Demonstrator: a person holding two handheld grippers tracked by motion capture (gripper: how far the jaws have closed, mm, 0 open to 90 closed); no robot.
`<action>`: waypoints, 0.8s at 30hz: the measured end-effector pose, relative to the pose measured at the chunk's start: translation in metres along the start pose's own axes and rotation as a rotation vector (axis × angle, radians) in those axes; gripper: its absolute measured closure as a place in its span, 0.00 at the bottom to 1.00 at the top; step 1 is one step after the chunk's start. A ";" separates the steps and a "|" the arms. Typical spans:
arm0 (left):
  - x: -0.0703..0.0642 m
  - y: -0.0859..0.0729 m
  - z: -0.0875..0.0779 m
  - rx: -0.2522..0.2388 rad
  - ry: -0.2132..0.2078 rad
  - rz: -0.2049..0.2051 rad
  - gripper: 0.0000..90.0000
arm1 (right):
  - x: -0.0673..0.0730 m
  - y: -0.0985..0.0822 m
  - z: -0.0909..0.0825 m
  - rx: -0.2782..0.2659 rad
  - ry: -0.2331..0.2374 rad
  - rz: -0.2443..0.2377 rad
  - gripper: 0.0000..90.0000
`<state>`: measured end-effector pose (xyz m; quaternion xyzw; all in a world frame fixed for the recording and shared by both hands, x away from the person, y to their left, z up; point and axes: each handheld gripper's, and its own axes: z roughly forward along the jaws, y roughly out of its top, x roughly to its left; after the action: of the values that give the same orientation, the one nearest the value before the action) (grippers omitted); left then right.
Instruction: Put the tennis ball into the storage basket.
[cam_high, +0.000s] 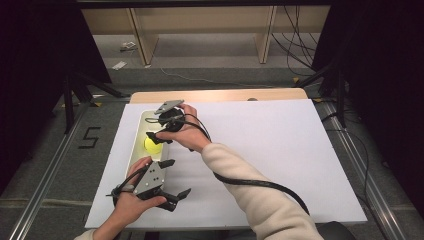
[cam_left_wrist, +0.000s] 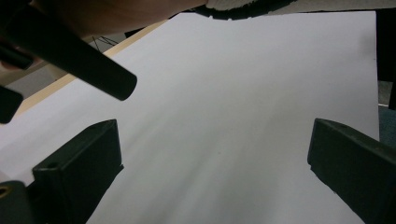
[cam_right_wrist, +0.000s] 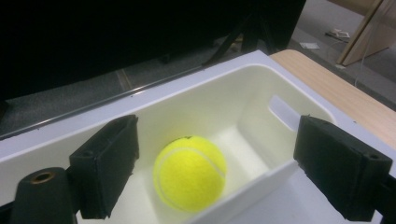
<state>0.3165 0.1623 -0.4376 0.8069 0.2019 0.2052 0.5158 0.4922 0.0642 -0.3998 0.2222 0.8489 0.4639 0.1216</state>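
- A yellow tennis ball (cam_right_wrist: 190, 172) lies on the floor of a white bin (cam_right_wrist: 261, 88), near the bin's near wall in the right gripper view.
- In the high view the ball (cam_high: 151, 145) is seen in the same bin (cam_high: 143, 118), which stands at the left side of the table (cam_high: 280, 150) on a white sheet.
- The right gripper (cam_high: 159, 137) hangs over the bin, its hand (cam_high: 189, 131) reaching in from the right side, with a cream sleeve (cam_high: 260, 200) behind it.
- The fingers (cam_right_wrist: 108, 163) of the right gripper stand apart, one at each side of the ball, and they do not touch it; the ball is free between and below them.
- The left gripper (cam_high: 175, 180) is at the near end of the bin, held low over the white sheet by the left hand (cam_high: 127, 205).
- In the left gripper view its fingers (cam_left_wrist: 81, 172) are wide apart, with nothing but the bare white sheet between them.
- A black cable (cam_high: 260, 184) runs from the right gripper along the sleeve toward the near edge of the table.
- Behind the table there is a grey floor (cam_high: 210, 55) with a pale wooden frame (cam_high: 142, 40) standing on it.
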 end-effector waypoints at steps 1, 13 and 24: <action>0.000 0.000 0.000 0.000 0.000 0.000 0.03 | -0.001 -0.001 -0.003 -0.003 -0.003 0.002 0.16; 0.000 0.000 -0.001 0.000 0.004 0.000 0.03 | -0.020 -0.014 -0.035 -0.011 -0.046 0.035 0.17; 0.001 0.000 -0.001 0.001 0.007 -0.003 0.03 | -0.032 -0.026 -0.057 -0.009 -0.066 0.056 0.17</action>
<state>0.3166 0.1635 -0.4375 0.8060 0.2050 0.2074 0.5150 0.4894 -0.0052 -0.3909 0.2604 0.8357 0.4634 0.1377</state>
